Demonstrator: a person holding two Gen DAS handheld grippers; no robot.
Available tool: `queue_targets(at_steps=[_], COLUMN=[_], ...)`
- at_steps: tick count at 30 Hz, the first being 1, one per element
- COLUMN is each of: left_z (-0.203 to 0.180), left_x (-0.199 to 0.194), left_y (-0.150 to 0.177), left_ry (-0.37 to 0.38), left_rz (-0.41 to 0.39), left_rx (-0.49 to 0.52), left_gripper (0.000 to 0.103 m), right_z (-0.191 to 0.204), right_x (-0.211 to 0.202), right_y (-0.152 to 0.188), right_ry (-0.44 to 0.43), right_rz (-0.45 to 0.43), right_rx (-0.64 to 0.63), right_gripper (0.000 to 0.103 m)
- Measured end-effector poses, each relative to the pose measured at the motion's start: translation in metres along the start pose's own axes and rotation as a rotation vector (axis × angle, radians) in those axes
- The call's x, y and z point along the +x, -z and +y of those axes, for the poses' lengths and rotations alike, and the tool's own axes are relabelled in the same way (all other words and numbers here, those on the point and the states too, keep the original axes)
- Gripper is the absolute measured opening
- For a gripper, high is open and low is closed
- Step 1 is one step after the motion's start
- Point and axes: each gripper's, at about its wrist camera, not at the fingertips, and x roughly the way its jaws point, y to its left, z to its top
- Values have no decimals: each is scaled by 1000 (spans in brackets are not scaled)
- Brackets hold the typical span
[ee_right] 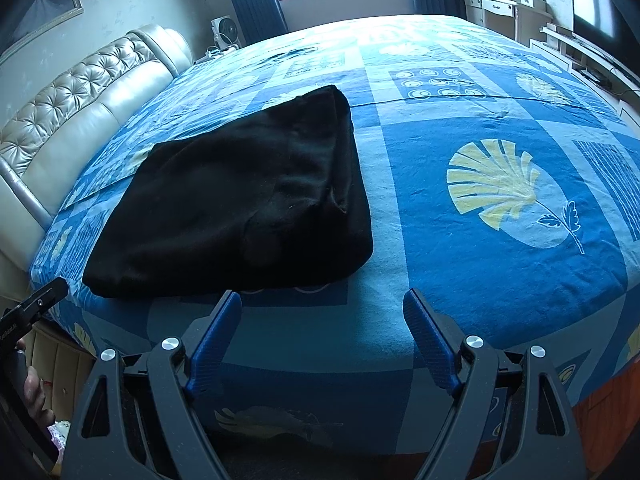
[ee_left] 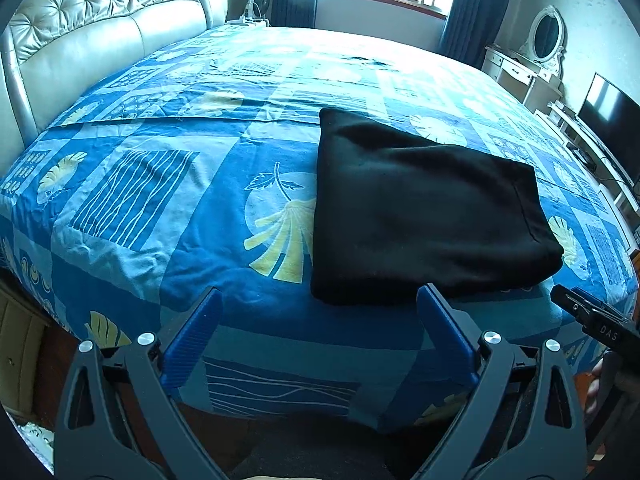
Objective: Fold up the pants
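your left gripper [ee_left: 318, 306] and right gripper [ee_right: 322, 308] both gape wide, empty. the black, soft, folded fleece pants [ee_left: 420, 208] look limp and thick; pinch a near corner.

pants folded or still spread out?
Folded. The black pants lie as a compact, layered rectangle on the bed, no legs trailing; neither gripper touches them.

pants [ee_left: 424, 208]: black | bedspread [ee_left: 168, 216]: blue, leaf pattern | headboard [ee_left: 100, 40]: cream

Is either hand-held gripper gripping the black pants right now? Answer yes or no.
No: the black pants lie folded on the bed, beyond the open left hand-held gripper.
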Motion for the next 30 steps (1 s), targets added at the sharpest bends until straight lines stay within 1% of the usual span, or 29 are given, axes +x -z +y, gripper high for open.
queue_targets(at_steps=[30], left_z=[-17], left_x=[-6], left_y=[3], left_ry=[-3], left_rz=[-27], left_rx=[80], left_gripper=[97], right_z=[3], right_x=[5], right_y=[3], right_ry=[-6], right_rz=[25], right_rx=[-21], right_gripper=[82])
